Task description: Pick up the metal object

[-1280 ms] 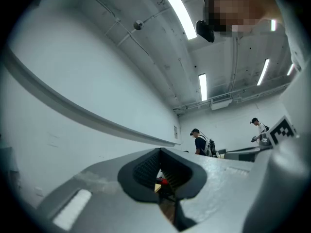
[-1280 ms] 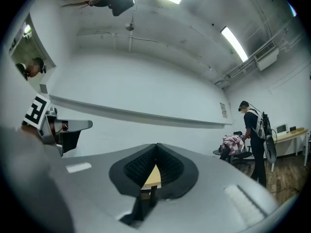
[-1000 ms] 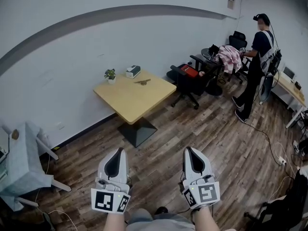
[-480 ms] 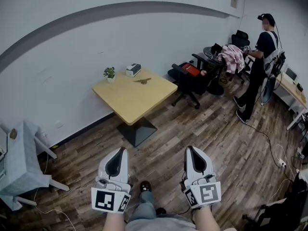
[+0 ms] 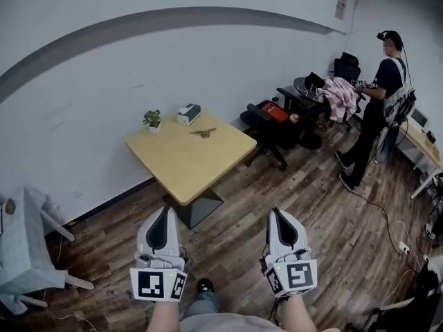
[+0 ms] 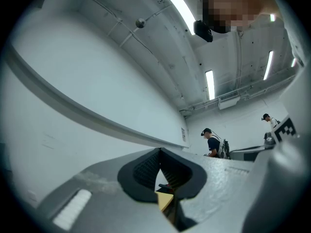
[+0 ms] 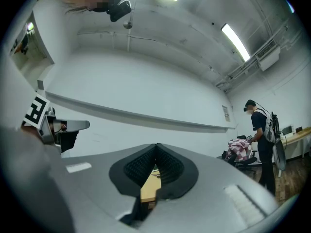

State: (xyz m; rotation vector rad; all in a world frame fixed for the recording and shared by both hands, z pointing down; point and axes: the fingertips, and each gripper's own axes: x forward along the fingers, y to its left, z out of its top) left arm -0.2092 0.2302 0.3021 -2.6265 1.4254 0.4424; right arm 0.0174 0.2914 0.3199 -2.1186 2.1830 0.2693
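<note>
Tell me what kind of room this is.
Most likely an office or lab workspace. Black swivel office chairs stand on wood-look flooring, a square wooden table carries a small potted plant, and another person wearing a head-mounted rig stands near a desk.

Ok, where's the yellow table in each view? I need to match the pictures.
Head view: the yellow table is left of centre, near the white wall.
Left gripper view: only a yellow sliver, low centre, in the gap below the shut left claw.
Right gripper view: a yellow sliver, low centre, below the shut right claw.
Shared landmark: the grey wall stripe, which crosses all three views.
</note>
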